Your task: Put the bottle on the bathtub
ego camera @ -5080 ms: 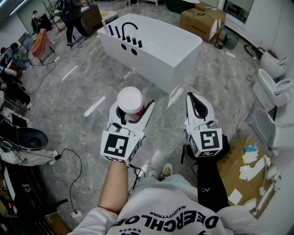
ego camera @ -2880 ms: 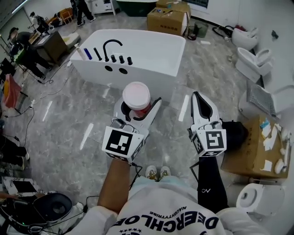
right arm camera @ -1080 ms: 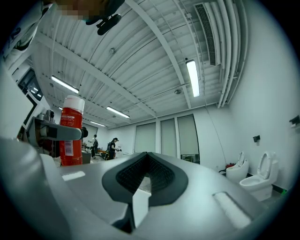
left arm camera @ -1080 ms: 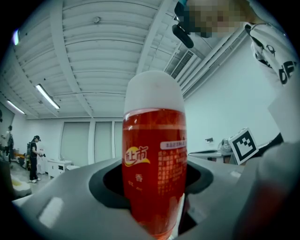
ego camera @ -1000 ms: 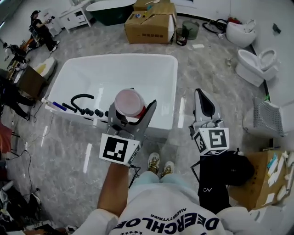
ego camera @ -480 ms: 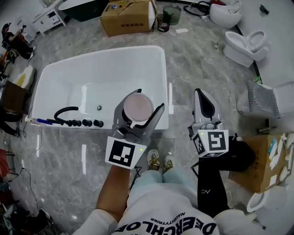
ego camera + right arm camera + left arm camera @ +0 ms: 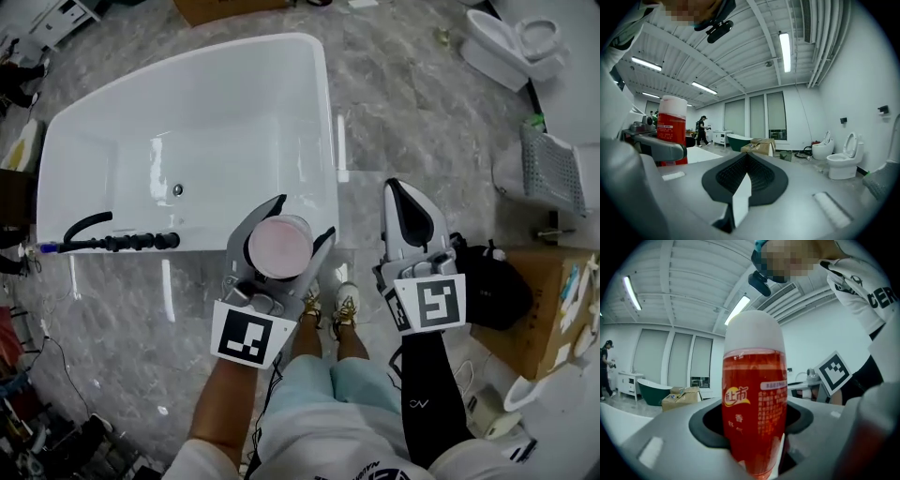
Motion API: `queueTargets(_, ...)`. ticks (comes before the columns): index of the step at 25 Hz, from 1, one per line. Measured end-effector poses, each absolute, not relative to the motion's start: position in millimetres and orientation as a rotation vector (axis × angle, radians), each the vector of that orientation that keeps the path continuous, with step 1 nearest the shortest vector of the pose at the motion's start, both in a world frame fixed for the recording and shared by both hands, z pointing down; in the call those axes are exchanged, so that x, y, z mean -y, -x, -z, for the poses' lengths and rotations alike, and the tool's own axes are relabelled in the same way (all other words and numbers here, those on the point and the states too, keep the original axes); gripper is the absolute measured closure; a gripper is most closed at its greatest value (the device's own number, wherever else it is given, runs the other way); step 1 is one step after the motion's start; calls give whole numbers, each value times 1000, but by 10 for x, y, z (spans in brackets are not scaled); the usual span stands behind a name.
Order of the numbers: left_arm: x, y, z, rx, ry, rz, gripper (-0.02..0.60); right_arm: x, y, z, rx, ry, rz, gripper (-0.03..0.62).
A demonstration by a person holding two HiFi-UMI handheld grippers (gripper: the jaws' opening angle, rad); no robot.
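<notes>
Bottle [image 7: 279, 247]: red liquid, white cap, upright; clamped between the jaws of the left tool [image 7: 302, 217], above the near right corner of the bathtub [image 7: 330, 112]; height over the rim cannot be told. Right tool [image 7: 403, 192]: jaws together, empty. Risk: narrow glossy rim; an off-centre or tilted release would likely topple the tall bottle inward or onto the floor [image 7: 422, 94].

A bathtub [image 7: 326, 122] lies in front of the person. A faucet [image 7: 103, 240] sits on the bathtub's near rim, toward its left end. A bottle [image 7: 279, 247] stands upright between the jaws of the left gripper [image 7: 302, 217], over the near rim's right end. The right gripper [image 7: 401, 192] is just right of the bathtub. A toilet [image 7: 511, 42] stands well apart, to the right of the bathtub's far end.
</notes>
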State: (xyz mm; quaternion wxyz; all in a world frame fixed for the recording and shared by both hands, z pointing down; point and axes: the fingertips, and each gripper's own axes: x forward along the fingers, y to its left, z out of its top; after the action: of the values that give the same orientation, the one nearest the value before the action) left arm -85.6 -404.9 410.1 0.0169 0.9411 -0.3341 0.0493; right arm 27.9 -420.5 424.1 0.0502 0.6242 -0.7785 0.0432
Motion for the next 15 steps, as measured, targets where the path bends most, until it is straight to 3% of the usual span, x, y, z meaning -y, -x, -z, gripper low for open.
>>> queueTargets(15, 4044, 628, -5951, 986, -2841, -250, 284, 4200, -371, -5688, 2363, -1752, -273, 563)
